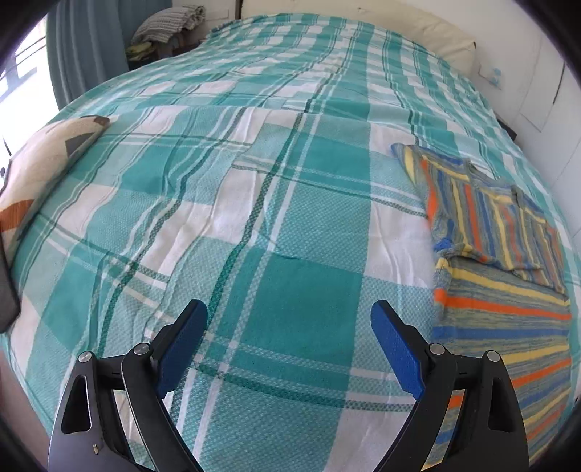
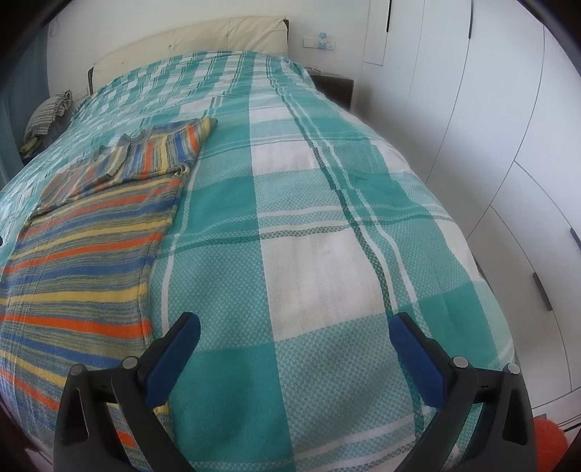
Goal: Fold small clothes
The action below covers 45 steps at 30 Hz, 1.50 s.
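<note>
A small striped knit garment [image 1: 504,276] in orange, blue, yellow and grey lies flat on the teal plaid bedspread [image 1: 254,203], its upper part folded over the body. In the left wrist view it is at the right; in the right wrist view the garment [image 2: 83,250] is at the left. My left gripper [image 1: 288,319] is open and empty above the bedspread, left of the garment. My right gripper [image 2: 294,330] is open and empty, just right of the garment's edge.
A patterned cushion [image 1: 40,170] lies at the bed's left edge. A pile of cloth [image 1: 170,21] sits beyond the far corner. A cream headboard [image 2: 189,40] stands at the far end. White wardrobe doors [image 2: 490,145] and a dark nightstand [image 2: 334,87] are to the right.
</note>
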Available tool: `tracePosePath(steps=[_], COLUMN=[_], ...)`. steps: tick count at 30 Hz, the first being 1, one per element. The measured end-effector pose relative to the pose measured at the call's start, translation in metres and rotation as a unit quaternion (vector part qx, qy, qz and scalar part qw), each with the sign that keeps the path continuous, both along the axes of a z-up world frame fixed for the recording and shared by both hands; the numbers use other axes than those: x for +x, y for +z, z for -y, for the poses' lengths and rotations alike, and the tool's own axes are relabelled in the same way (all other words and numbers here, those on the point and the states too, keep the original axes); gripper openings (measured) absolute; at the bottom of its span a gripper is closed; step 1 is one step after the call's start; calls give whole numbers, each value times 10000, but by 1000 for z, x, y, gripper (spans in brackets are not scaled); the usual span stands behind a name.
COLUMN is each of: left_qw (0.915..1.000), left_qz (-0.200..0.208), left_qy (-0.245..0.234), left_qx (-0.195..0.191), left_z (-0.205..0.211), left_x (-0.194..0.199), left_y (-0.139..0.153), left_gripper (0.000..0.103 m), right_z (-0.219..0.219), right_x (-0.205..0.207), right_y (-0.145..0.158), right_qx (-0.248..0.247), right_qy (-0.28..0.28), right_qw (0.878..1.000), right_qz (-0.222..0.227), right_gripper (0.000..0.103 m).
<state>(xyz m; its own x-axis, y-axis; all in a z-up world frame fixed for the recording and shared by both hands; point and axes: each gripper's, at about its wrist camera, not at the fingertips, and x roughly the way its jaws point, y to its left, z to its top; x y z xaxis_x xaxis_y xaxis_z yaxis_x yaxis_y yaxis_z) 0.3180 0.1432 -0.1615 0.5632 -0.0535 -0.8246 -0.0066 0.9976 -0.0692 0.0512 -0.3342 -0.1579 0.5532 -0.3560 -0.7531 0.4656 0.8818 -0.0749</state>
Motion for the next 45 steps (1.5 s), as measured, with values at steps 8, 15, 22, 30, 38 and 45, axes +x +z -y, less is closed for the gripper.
tracePosePath(steps=[8,15,22,30,38,45], left_qw=[9995,9992,9989,9989,9989,9989], left_qz=[138,358,396,418,416,417], left_qy=[37,58,70,83,85,84], left_qx=[265,190,259,212,202,207], left_z=[-10,-13,-11,-12,-12,-12], left_x=[-10,-18,-18,-18,-17,-18], left_y=[-48,-48,-48,-51,-51,-51], left_gripper=[102,102,103,103,103,103], right_z=[-3,7,42,66,68,68], right_x=[2,4,50,62,61,62], right_y=[-1,16,23,-32,-37,-37], right_qx=[-289,-386,-483,-114,-8,-14], right_qy=[-86,-120,92,-84,-82,-82], right_qw=[9995,9989,9966,9996,9994,9995], right_qz=[24,250,662,253,323,321], right_gripper=[102,102,102,103,103,103])
